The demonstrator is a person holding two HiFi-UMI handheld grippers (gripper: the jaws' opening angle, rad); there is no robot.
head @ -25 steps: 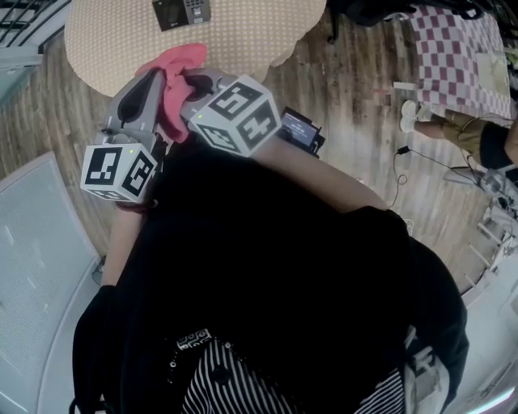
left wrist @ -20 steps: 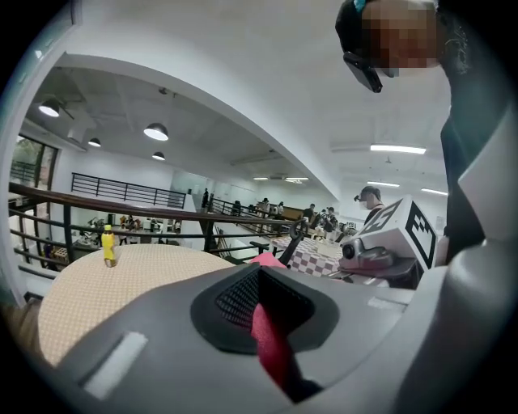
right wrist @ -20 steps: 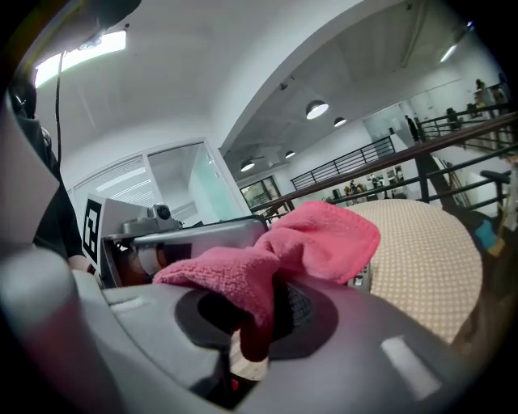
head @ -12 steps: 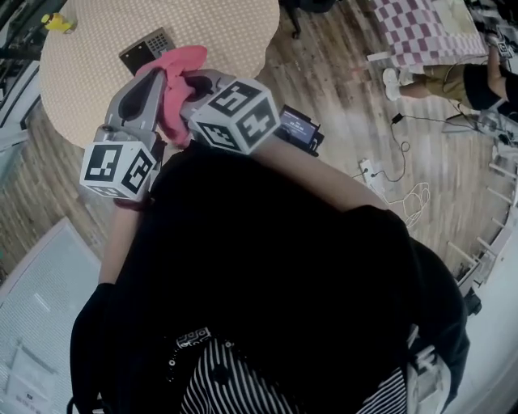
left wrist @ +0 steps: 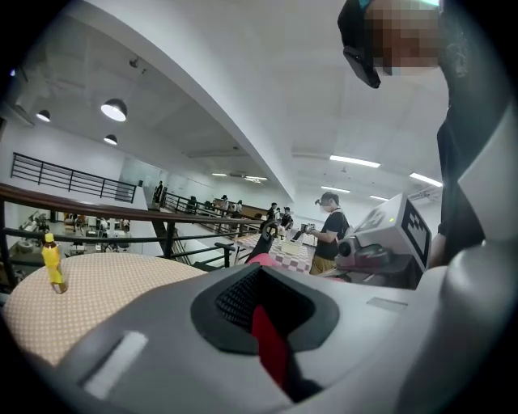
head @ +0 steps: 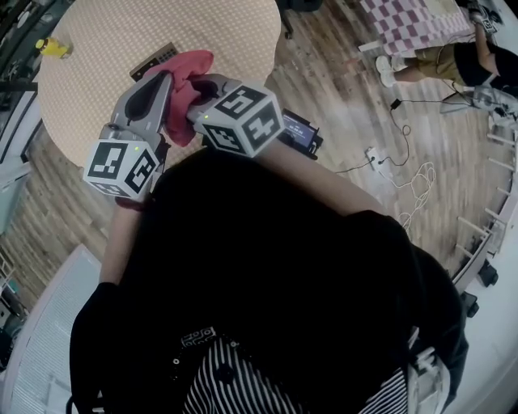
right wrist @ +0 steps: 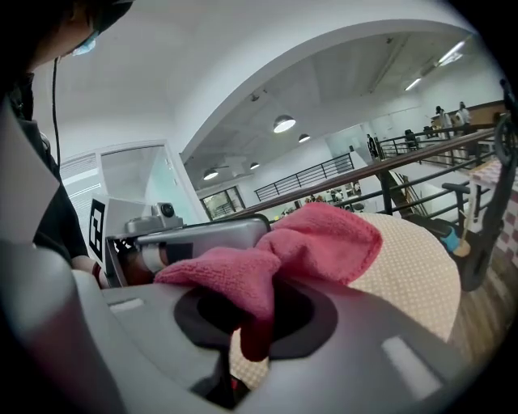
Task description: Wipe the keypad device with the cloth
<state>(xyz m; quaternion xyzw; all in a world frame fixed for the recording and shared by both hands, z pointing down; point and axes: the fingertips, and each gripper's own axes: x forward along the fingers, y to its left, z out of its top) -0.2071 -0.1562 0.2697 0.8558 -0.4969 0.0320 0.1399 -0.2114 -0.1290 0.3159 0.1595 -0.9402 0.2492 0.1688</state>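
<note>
1. Plainly, the right gripper had its jaws closed on the pink cloth. A fold ran down through the dark recess between the pads, and the rest bunched up and forward past the tips.
2. The left gripper had its jaws brought together. Only a thin red sliver showed in the seam, and I could not tell what it was.
3. Both tools were held side by side close to the person's chest, with the left gripper just to the left of the right one. Their marker cubes faced back toward the head camera.
4. From the left gripper, a small edge of the cloth showed just past its own tips, on its right-hand side.
5. The keypad device lay flat on the round woven table, beyond the tips of both grippers. In the head view the cloth hid its nearer right corner, and no view showed whether the cloth touched it.
6. A small yellow bottle stood upright on the table, ahead of the left gripper and well off to its left, apart from the device.
7. Off to the right of the right gripper, past the table's edge, was wooden floor with a white cable lying on it. Farther out stood a table with a checked cover.
</note>
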